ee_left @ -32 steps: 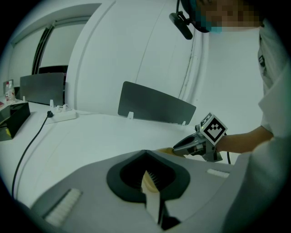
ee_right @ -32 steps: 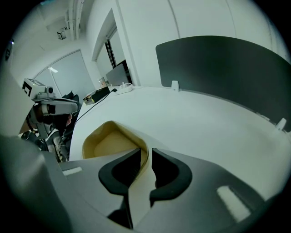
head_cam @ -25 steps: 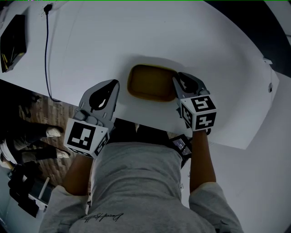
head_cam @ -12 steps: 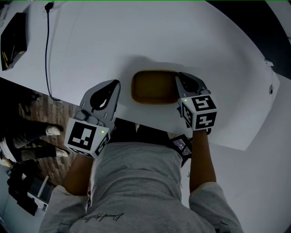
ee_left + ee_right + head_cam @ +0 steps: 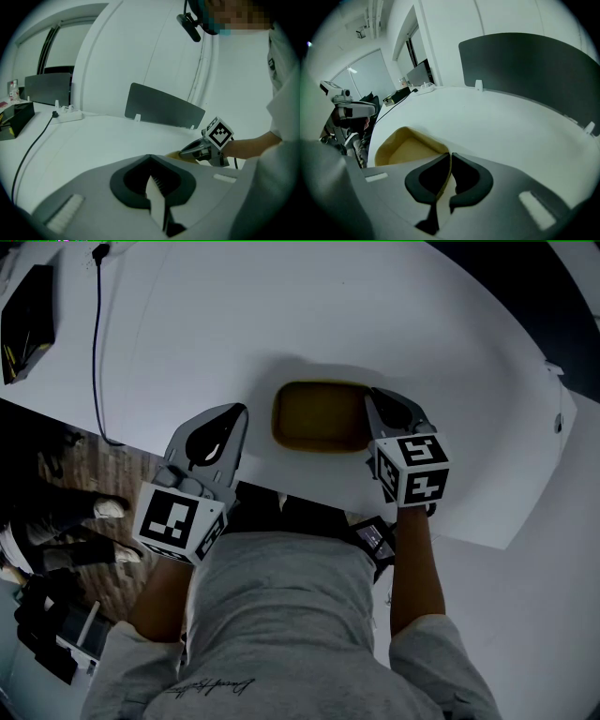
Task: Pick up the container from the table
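A shallow tan container sits near the front edge of the white table. My right gripper is shut on its right rim. In the right gripper view the thin rim runs between the closed jaws, and the container's hollow spreads out to the left. My left gripper hangs at the table's front edge, left of the container and apart from it. It is shut with nothing in it. From there the right gripper and a sliver of the container show at the right.
A black box lies at the table's far left. A dark cable runs from a power strip over the table's left edge. Grey divider panels stand along the far side. The table's front edge is just below both grippers.
The container has turned from slanted to square and shifted slightly right with the right gripper. A wider shadow now shows behind it. The left gripper has not moved.
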Motion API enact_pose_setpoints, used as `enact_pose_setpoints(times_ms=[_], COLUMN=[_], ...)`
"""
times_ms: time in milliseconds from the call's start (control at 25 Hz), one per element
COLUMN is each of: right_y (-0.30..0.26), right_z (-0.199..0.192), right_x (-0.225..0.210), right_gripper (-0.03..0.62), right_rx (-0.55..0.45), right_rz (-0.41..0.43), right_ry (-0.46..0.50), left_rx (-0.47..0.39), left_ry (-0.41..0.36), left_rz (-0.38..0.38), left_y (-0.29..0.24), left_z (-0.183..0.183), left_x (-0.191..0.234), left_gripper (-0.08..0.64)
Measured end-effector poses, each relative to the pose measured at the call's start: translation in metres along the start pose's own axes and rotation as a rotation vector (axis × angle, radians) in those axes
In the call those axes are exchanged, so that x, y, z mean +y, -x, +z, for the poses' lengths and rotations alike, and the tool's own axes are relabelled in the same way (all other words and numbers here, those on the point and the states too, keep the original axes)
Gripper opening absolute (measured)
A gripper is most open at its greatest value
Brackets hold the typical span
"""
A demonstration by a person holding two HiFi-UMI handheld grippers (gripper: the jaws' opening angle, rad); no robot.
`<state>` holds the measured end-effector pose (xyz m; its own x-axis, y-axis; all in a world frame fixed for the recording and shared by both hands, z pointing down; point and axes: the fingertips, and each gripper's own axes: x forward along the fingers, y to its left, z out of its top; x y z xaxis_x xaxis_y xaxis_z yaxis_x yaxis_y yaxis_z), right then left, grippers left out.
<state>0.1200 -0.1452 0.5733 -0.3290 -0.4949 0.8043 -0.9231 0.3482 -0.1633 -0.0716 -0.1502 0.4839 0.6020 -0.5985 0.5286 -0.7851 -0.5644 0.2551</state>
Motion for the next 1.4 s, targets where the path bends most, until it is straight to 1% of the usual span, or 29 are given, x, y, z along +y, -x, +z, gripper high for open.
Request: enact_pose_setpoints(times_ms=[520,920,1160,1400], right_y=[0.014,0.031,0.047,0.062], right_z=[0.008,0.018,0.022,0.028], right_x=[0.002,0.011,0.016,0.018], right_gripper=[0.032,0.031,0.031,0.031], right_rx=[-0.020,-0.052,-0.067,-0.096], right_rz=[-0.005,-0.012,-0.024,-0.037], right_ry=[-0.011,-0.016,-0.023,-0.034], left_rx=[-0.026,-0.059,-0.082,-0.106], left_ry=[-0.015,-0.031,-0.050,-0.074], left_rz=[0.002,-0.001,-0.004,-0.011], left_y=[0.006,0.017,0.028,0.036], left_z=[0.010,0.027,0.034,0.048], left_x=[-0.003,-0.007,-0.008,-0.013], left_gripper=[-0.003,-0.003,-0.003,-0.003])
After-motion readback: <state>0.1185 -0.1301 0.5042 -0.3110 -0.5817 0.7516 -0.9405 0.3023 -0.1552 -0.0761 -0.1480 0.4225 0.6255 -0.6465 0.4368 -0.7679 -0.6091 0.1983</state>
